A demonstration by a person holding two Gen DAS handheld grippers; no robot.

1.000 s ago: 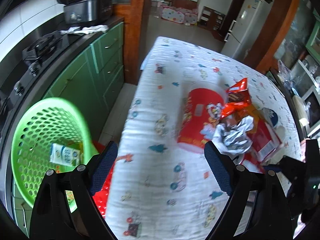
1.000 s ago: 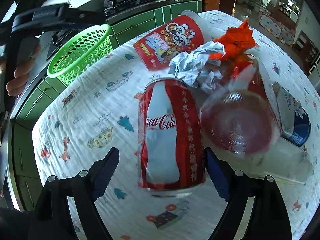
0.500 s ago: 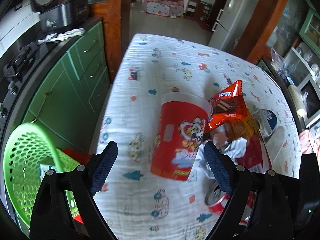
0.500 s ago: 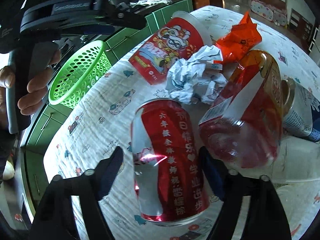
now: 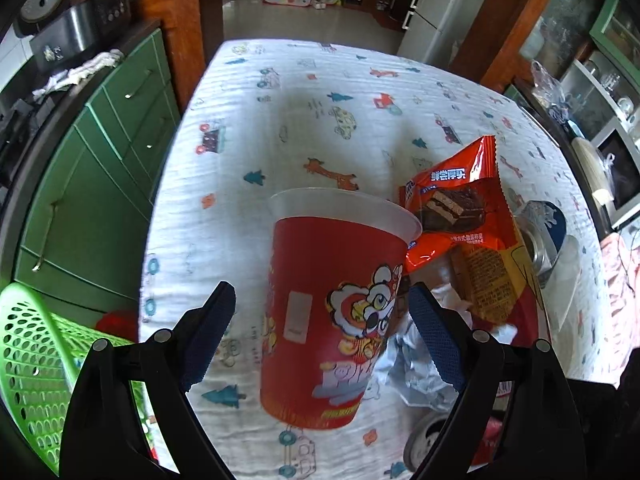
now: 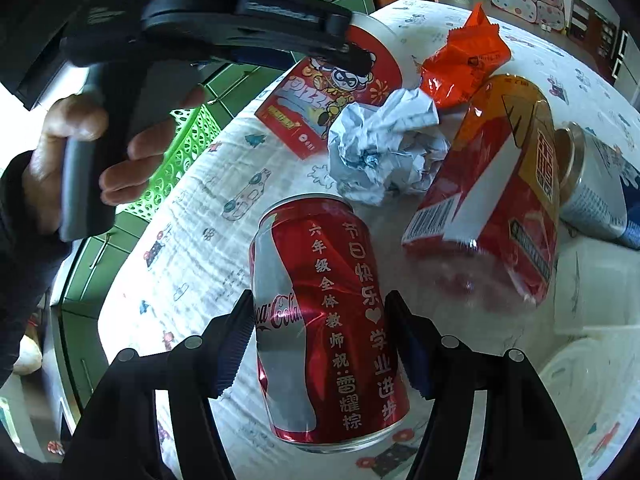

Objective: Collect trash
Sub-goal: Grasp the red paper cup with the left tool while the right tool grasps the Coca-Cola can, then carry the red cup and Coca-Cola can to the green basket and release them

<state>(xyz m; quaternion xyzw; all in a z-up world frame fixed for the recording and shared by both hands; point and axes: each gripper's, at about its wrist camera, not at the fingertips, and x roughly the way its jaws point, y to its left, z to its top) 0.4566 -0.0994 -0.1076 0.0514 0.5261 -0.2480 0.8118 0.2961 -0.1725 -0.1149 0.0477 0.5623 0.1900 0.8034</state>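
Right gripper (image 6: 322,338): black two-finger tool with blue pads, jaws closing on a dented red cola can (image 6: 326,320) with silver ribbon and Chinese lettering; the pads press its two sides, and the can's base is cut off behind the fingers.

Left gripper (image 5: 318,334): same build, jaws wide, straddling a red paper cup (image 5: 330,308) with a cartoon lion print and translucent white rim. The cup lies on its side on the white cartoon-print tablecloth (image 5: 304,120); neither pad touches it.

Just right of the cup: crumpled white paper ball (image 6: 384,148), mostly hidden behind the left gripper's finger in the left wrist view.

Beyond the paper: orange snack wrapper (image 5: 452,204) picturing a chocolate wafer, its lower edge tucked behind the cup rim.

Right of the wrapper: red-and-yellow plastic bottle (image 6: 496,196), contents blurred; blue-and-white tin can (image 5: 546,236), partly hidden.

Left of the cup, off the table edge: green perforated plastic basket (image 5: 32,364), cut off by the frame, contents not legible.
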